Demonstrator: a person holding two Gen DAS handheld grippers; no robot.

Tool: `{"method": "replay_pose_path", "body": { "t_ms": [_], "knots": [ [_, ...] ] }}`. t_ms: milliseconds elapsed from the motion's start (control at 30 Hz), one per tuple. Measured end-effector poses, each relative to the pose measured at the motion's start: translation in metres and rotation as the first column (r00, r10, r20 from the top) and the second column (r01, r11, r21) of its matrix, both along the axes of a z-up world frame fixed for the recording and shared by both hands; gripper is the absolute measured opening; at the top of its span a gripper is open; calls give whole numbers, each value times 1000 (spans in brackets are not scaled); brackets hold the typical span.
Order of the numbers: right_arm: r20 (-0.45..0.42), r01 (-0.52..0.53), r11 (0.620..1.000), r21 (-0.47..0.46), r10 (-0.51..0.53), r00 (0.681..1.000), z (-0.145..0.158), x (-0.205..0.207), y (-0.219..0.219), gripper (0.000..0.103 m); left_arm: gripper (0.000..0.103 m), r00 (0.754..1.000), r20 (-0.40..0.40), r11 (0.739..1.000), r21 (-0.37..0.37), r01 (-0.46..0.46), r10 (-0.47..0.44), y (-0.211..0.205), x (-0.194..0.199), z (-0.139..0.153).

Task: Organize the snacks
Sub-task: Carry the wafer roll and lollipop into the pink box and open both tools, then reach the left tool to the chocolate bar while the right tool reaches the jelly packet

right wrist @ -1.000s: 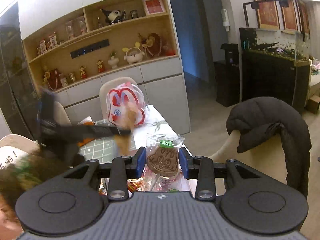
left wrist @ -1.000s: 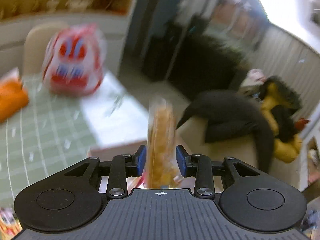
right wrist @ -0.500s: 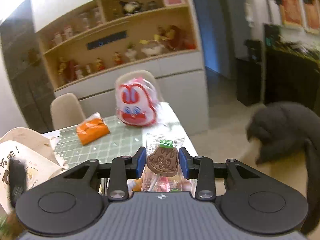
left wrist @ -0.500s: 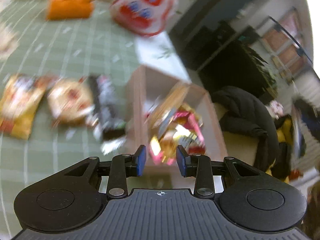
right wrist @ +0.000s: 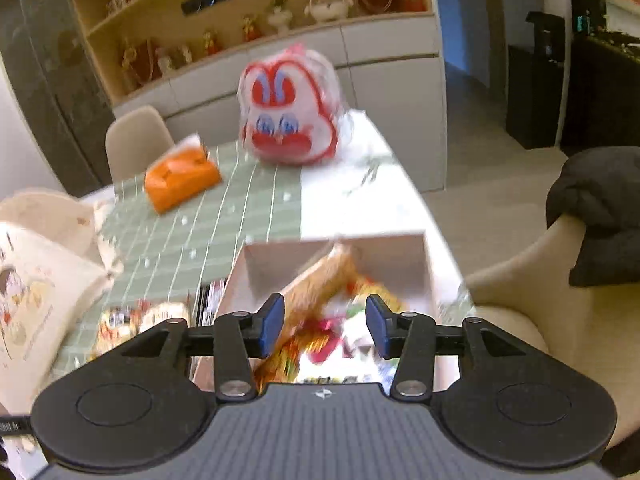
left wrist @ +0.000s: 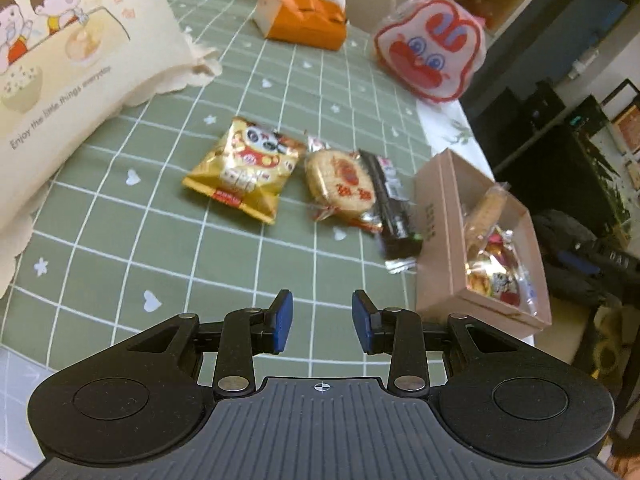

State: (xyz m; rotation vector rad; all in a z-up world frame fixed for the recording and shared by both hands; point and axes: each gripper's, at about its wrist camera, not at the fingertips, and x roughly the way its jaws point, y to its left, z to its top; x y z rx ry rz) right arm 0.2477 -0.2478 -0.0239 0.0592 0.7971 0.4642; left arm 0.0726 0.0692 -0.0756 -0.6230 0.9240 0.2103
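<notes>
At the bottom centre of the left wrist view, the left gripper hangs over the green checked tablecloth with its blue pads parted and nothing between them; only cloth shows in the gap. In mid-frame three snacks lie loose on the cloth: a yellow panda packet, a round cracker in clear wrap just right of it, and a dark bar wrapper touching the cracker's right edge and reaching the box wall. The pink cardboard box sits at centre right, by the table edge, holding a heap of mixed wrappers; a long biscuit pack leans tilted inside it. Upper left of frame: a cream printed pillow-like bag. Upper centre: an orange tissue pack. Upper right: a red-and-white rabbit-face bag.

In the right wrist view, bottom centre, the right gripper is poised above the same box, and its jaws are opening. The pads press on nothing; the biscuit pack and wrappers seen between the fingers lie down in the box. This frame is motion-blurred, so single wrappers cannot be told apart. Rabbit bag at upper centre, tissue pack at centre left, dark jacket on a chair at right.
</notes>
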Motion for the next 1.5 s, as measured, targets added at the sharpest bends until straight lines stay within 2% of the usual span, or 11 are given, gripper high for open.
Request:
{"method": "replay_pose_path", "body": {
  "t_ms": [267,333,533,600,700,767,867,1033,1133,1400,1500],
  "knots": [
    [-62,-96,995,13,97,993,-14,-32,54,47,37,994,-51,995,-33,93,-94,2,24,-16],
    [-78,-109,994,3,109,991,-11,-31,70,52,37,992,-40,992,-42,117,-119,3,23,-15],
    [-121,-192,980,-44,185,975,-20,-18,139,52,37,990,2,987,-75,140,-140,23,6,-12],
    [-146,-202,976,-84,189,971,-29,-9,164,49,37,992,10,988,-87,126,-126,33,-3,-14],
    [-213,-207,966,-155,172,962,-47,17,204,32,37,992,30,985,-116,127,-124,46,-13,-18],
    [-197,-194,950,-246,147,969,-55,28,225,32,37,990,47,981,-139,135,-130,54,-18,-22],
    [-162,-197,892,-408,141,977,-71,39,253,32,37,990,45,978,-157,140,-135,66,-23,-30],
    [-184,-208,842,-498,132,974,-91,52,270,38,37,993,29,977,-178,119,-116,90,-32,-40],
    [-187,-204,848,-489,127,974,-90,49,270,39,37,994,20,977,-180,112,-110,101,-33,-42],
    [-234,-258,891,-374,178,956,-81,-5,261,24,37,983,3,964,-196,181,-184,98,-16,-49],
    [-323,-338,902,-267,247,914,-85,-35,255,21,37,976,4,956,-198,215,-219,90,-6,-49]
  ]
}}
